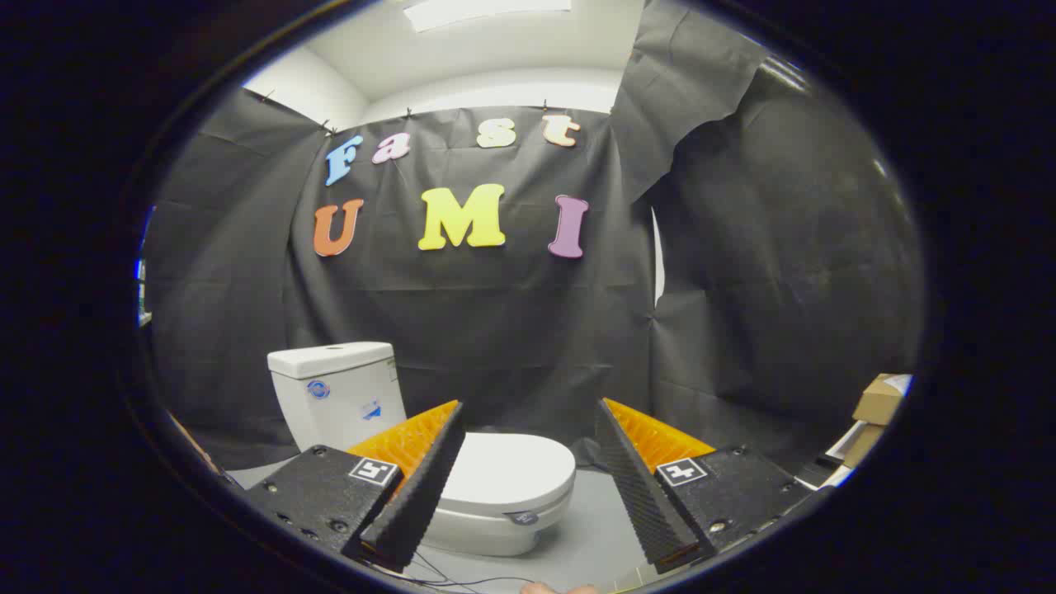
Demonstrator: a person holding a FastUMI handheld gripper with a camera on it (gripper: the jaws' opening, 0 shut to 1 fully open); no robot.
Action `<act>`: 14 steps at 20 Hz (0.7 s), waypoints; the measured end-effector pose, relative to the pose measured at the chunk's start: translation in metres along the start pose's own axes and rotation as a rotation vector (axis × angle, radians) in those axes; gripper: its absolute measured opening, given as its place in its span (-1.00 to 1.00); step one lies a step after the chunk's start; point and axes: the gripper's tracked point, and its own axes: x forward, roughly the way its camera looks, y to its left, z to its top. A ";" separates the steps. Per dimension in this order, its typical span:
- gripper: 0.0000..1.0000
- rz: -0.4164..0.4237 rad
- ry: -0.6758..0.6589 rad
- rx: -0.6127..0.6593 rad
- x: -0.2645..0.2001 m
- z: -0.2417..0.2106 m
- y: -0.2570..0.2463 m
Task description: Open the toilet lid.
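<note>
A small white toilet stands on the grey floor, its lid (507, 472) lying flat and closed over the bowl (495, 536). Its white tank (337, 392) rises behind the bowl, beyond my left finger. My gripper (528, 417) is open wide and holds nothing. The lid shows in the gap between the two fingers, closer to the left finger (421, 487), which covers the lid's left edge. The right finger (639, 487) stands apart from the toilet, over bare floor.
Black cloth walls close the booth behind and on both sides. Cardboard boxes (879, 400) are stacked far to the right of the right finger. Thin cables (450, 573) lie on the grey floor (590, 536) near the bowl's base.
</note>
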 end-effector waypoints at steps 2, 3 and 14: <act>0.98 0.001 0.002 -0.003 0.000 0.000 0.000; 0.98 0.000 0.004 -0.005 0.001 -0.001 0.001; 0.98 -0.009 0.007 -0.041 0.000 -0.001 -0.002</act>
